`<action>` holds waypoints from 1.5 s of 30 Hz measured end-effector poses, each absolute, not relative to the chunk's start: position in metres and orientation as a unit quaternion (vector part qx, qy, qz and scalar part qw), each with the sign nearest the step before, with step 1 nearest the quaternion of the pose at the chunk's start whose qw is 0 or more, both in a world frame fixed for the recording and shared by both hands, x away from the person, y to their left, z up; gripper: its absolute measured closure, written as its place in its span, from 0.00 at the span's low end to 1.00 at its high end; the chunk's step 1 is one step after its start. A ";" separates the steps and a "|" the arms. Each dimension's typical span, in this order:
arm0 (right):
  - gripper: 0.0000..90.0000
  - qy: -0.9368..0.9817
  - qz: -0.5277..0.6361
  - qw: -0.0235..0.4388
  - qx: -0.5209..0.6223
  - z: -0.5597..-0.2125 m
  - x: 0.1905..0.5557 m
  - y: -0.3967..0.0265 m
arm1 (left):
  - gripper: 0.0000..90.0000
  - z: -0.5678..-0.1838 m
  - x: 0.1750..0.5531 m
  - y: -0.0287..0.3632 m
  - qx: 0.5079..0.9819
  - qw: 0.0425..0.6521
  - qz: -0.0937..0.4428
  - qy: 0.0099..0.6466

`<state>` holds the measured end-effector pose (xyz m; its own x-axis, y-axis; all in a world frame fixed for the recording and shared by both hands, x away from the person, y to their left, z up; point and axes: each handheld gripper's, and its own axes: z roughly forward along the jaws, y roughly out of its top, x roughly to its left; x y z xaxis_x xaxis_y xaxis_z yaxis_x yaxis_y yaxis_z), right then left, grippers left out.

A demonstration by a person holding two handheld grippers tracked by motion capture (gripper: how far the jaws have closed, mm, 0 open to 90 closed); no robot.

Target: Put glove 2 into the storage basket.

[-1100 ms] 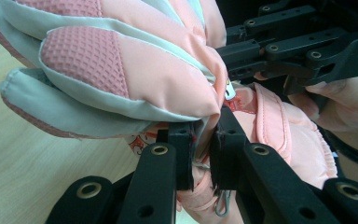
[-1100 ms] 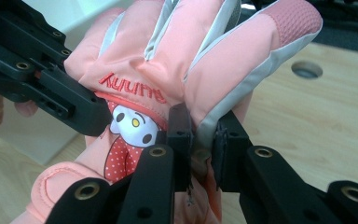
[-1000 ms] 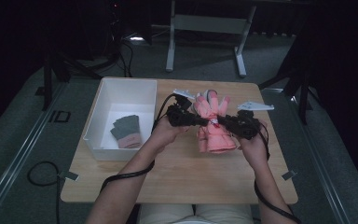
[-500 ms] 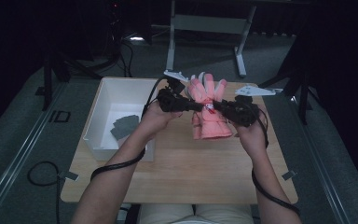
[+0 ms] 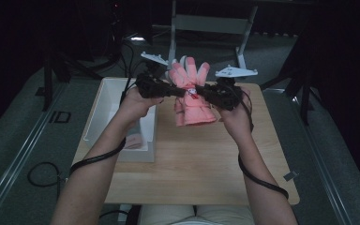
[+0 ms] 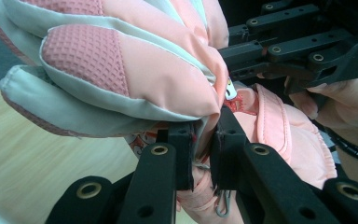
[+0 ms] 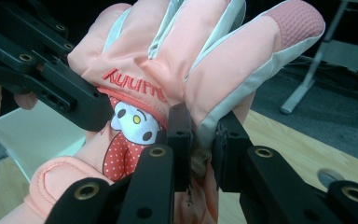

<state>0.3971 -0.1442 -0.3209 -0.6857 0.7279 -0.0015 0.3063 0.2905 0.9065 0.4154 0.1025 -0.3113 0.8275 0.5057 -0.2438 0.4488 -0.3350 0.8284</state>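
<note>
Gripping from opposite sides, the left claw (image 5: 177, 91) and the right claw (image 5: 200, 93) both hold a pink padded ski glove (image 5: 193, 96) in the air above the wooden desk (image 5: 201, 159), toward its far edge. In the left gripper view the left claw (image 6: 204, 149) has its jaws drawn nearly together, with a fold of the glove (image 6: 135, 70) pinched between the pads at the base of the fingers. In the right gripper view the right claw (image 7: 200, 144) is likewise almost closed, clamping the glove's (image 7: 182, 65) side seam, just beside a cartoon patch (image 7: 130, 135) and red stitched lettering. The glove's fingers point up and away from the person, and its cuff hangs down toward the desk. A white bin (image 5: 104, 105) stands on the desk's left part, beside the left hand (image 5: 138, 101).
</note>
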 end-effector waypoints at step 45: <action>0.87 0.861 0.419 0.135 0.254 -0.383 0.440 0.051 | 0.89 -0.400 0.398 0.274 0.756 0.477 0.030 0.448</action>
<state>0.4395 0.0514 -0.3832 -0.8345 0.5507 -0.0206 0.3237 0.5202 0.7903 0.3977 0.2736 -0.3998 0.5975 0.7052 -0.3817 0.6478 -0.1439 0.7481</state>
